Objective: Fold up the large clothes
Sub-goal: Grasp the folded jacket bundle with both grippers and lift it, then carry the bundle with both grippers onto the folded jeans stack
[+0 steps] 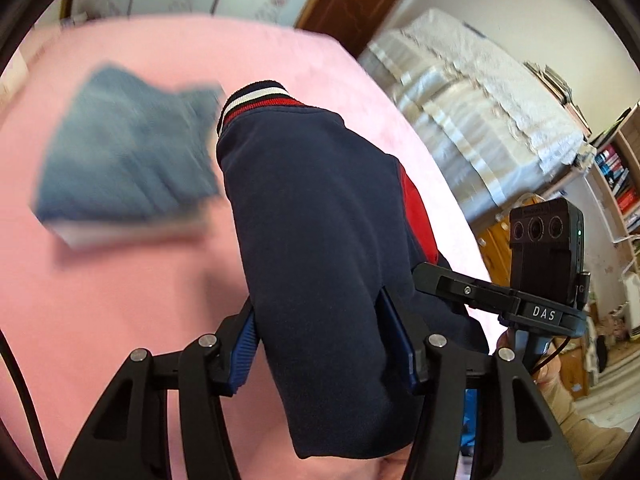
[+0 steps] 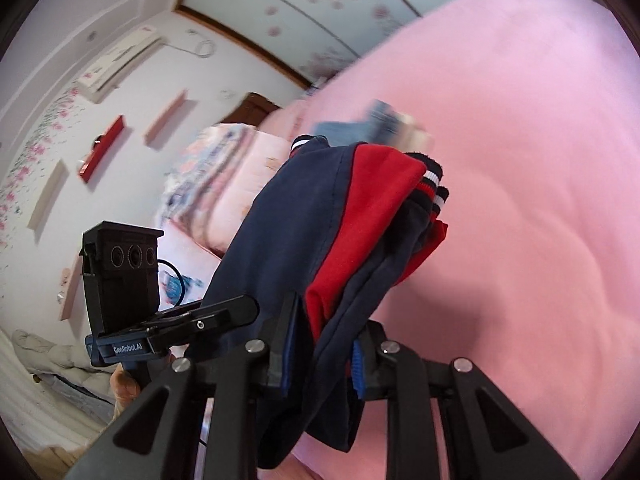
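A navy and red jacket (image 1: pixel 316 216) with striped ribbed cuffs hangs folded above the pink bed (image 1: pixel 120 288). My left gripper (image 1: pixel 320 344) is shut on its navy cloth, blue pads pressed on both sides. My right gripper (image 2: pixel 324 352) is shut on the same jacket (image 2: pixel 320 220), where navy and red layers bunch between the fingers. The right gripper (image 1: pixel 500 300) also shows in the left wrist view, close beside the jacket. The left gripper (image 2: pixel 168 332) shows in the right wrist view at the jacket's left edge.
A folded blue denim garment (image 1: pixel 128 160) lies on the pink bed further away, blurred; it also shows in the right wrist view (image 2: pixel 372 128). A second bed with a white cover (image 1: pixel 480 120) stands to the right, a bookshelf (image 1: pixel 616 176) beyond it. Wardrobe doors (image 2: pixel 320 12) stand behind.
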`<state>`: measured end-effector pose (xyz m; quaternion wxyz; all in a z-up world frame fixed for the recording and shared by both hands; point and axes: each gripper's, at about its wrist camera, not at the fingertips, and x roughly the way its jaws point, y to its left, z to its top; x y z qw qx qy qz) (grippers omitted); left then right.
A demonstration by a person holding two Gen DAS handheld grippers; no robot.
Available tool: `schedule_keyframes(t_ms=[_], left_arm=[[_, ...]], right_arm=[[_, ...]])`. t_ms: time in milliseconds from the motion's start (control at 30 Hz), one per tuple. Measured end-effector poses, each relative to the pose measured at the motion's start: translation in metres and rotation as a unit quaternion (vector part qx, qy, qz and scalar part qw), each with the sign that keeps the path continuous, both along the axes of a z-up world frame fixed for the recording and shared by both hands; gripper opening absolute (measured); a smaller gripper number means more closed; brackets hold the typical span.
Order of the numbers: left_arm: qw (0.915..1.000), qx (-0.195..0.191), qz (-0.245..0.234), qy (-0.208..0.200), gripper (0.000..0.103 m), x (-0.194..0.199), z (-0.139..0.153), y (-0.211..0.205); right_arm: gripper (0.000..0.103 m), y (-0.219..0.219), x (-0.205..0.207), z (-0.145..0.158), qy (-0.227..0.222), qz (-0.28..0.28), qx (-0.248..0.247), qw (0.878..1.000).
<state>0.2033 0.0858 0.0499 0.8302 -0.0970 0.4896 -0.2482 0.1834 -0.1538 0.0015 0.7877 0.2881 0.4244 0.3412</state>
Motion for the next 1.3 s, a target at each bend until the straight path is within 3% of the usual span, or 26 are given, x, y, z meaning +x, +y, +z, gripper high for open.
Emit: schedule_keyframes(t_ms=[133,267,367,467,600,700,833,967,1167,1300], left_arm=[[0.9988,0.03,0.006,-0.039,0.055,0.059,0.037,0.045],[0.9965,0.058,0.015,-0.058,0.055,0.122,0.036,0.079],[0.9963,0.061,0.024,-0.055,0.056,0.172,0.014,0.103],[0.997,0.056,0.044,-0.032,0.056,0.211,-0.025,0.126],[0.994,0.09,0.061,-0.004,0.06,0.243,-0.084,0.135],[0.9929,0.102,0.06,-0.009,0.073,0.248,-0.106,0.141],[0.9926,0.101,0.064,-0.021,0.08,0.245,-0.107,0.151],[0.9893,0.123,0.076,-0.019,0.084,0.234,-0.098,0.151],[0.9824,0.155,0.104,-0.013,0.084,0.206,-0.079,0.142],[0.9658,0.204,0.16,-0.017,0.084,0.168,-0.055,0.137]], right_arm=[[0.022,0.044,0.063,0.027,-0.015,0.02,0.024,0.999],[0.022,0.091,0.131,0.032,-0.026,0.022,0.015,0.999],[0.022,0.118,0.179,0.013,-0.026,0.015,0.009,1.0],[0.022,0.134,0.218,-0.019,-0.01,0.0,0.003,1.0],[0.022,0.159,0.257,-0.06,0.021,-0.017,-0.017,1.0],[0.022,0.168,0.264,-0.087,0.031,-0.015,-0.051,0.998],[0.024,0.169,0.261,-0.093,0.026,-0.018,-0.058,0.998],[0.035,0.17,0.253,-0.08,0.021,-0.013,-0.089,0.996],[0.037,0.155,0.223,-0.049,0.005,-0.021,-0.092,0.996],[0.037,0.137,0.19,-0.026,-0.008,-0.033,-0.102,0.994]])
